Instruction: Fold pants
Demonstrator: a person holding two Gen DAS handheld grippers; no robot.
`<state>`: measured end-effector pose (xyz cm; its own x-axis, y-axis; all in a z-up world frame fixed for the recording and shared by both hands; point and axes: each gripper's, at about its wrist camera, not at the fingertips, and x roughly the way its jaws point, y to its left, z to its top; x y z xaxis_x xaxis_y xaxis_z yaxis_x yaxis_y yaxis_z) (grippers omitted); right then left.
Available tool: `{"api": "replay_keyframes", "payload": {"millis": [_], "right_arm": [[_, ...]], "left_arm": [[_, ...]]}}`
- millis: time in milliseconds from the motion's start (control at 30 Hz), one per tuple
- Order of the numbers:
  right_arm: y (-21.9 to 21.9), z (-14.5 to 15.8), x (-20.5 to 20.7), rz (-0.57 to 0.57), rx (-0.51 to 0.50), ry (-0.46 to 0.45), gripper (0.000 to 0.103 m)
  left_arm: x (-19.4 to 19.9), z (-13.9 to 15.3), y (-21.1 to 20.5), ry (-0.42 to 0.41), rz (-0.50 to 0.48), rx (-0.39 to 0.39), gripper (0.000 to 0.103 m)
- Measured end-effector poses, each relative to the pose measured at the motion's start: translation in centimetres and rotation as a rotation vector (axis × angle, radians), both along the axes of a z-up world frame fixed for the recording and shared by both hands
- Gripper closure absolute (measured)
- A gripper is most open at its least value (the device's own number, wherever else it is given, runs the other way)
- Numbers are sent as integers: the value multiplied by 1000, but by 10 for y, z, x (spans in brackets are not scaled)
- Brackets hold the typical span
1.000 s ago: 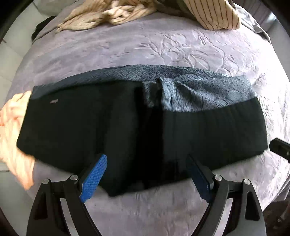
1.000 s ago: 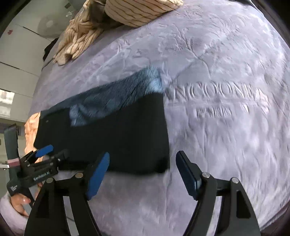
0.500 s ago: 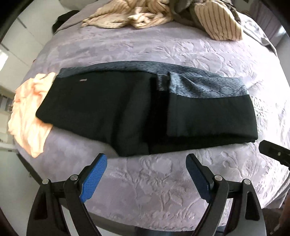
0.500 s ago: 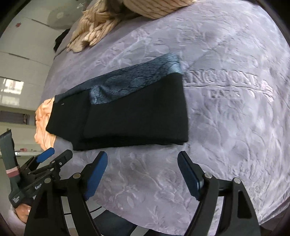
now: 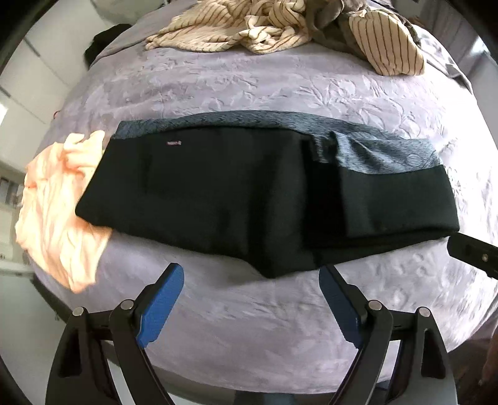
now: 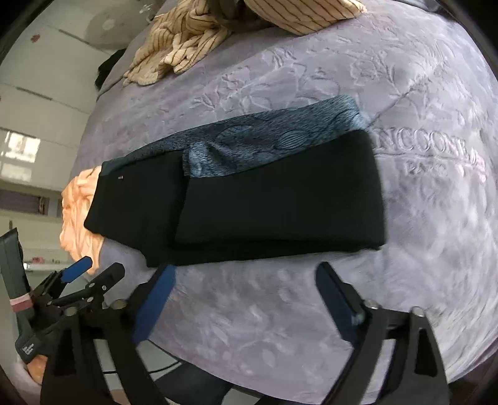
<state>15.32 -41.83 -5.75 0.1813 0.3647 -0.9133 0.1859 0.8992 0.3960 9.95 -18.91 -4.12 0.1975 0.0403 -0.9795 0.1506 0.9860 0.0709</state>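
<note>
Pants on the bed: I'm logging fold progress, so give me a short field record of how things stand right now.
pants: black, lying flat on the bed, one end folded over onto the rest, patterned grey band along the far edge
bed cover: lilac, embossed
left gripper: open, empty, above the cover near the pants' near edge
right gripper: open, jaws just widened, nothing between them
orange cloth: crumpled, partly under the pants' left end
striped clothes: heaped at the far side

pants point(image 5: 218, 199): one pair counted, folded
orange garment point(image 5: 59, 212): one
striped clothes point(image 5: 280, 28): one heap, maybe two or three pieces
grippers: two seen
</note>
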Motion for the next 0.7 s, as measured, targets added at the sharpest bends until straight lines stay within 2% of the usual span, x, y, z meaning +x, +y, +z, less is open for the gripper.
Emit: {"api": "replay_keyframes", "payload": {"millis": [100,333,533,700], "right_arm": [[29,1,-1,-31,-30,-10,0],[101,-8,5,-1,-96,24,0],[152,-10,7,70,-127,89,0],[165,4,13,113,-178,89,0]], "left_arm": [[10,-2,24,-2,-24,-17,13],[18,-15,77,-1,-62,-70,13],[23,-27,120,23,-1,-112,13],[22,-31,135,21,38,-143,13]]}}
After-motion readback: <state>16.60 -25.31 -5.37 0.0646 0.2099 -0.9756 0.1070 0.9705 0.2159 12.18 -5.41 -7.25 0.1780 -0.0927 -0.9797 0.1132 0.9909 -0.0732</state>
